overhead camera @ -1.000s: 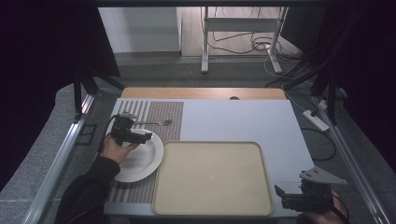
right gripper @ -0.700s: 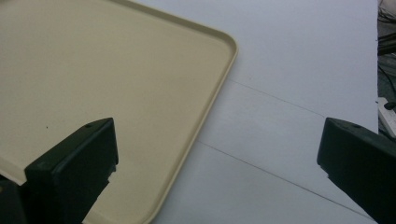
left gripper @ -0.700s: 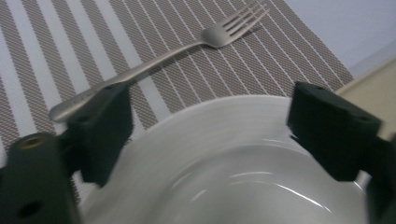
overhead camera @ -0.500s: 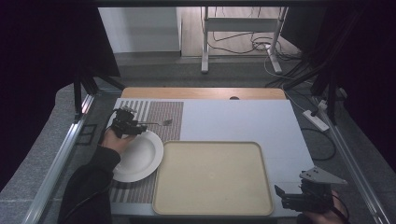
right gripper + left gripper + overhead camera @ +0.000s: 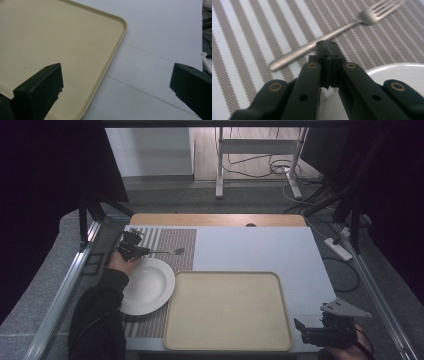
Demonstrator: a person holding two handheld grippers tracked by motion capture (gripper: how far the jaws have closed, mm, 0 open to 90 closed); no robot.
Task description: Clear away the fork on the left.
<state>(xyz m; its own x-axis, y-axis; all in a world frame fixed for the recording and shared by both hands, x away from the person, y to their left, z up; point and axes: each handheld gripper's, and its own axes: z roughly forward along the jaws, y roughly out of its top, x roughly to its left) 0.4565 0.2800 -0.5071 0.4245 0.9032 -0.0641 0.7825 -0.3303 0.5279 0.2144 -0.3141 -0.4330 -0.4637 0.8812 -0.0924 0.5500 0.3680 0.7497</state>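
The work in hand looks like picking up the silver metal fork (image 5: 167, 252), and by the look of things it has barely begun. The fork lies flat on the brown-and-white striped woven placemat (image 5: 172, 240), just beyond the far rim of the round white ceramic plate (image 5: 147, 286), with its tines pointing toward the middle of the table. The left gripper (image 5: 134, 251) sits at the handle end of the fork, low over the mat. Its jaws are pressed together with nothing between them, so the fork is not yet gripped; opening, closing on the handle and lifting all appear to be left. The large beige plastic tray (image 5: 227, 312) beside the plate is bare.

The left gripper view gives what the high view cannot: the closed tips of the left gripper (image 5: 327, 47) rest just in front of the fork's handle (image 5: 312, 47), possibly touching it, and the plate's white rim (image 5: 397, 68) curves in at the lower right. The right gripper view shows the right gripper (image 5: 115, 82) with its jaws spread wide and empty, hovering over the tray's near corner (image 5: 110, 50) and the pale grey tabletop (image 5: 160, 37). In the high view that right gripper (image 5: 330, 330) waits at the table's near right corner, well apart from the fork.
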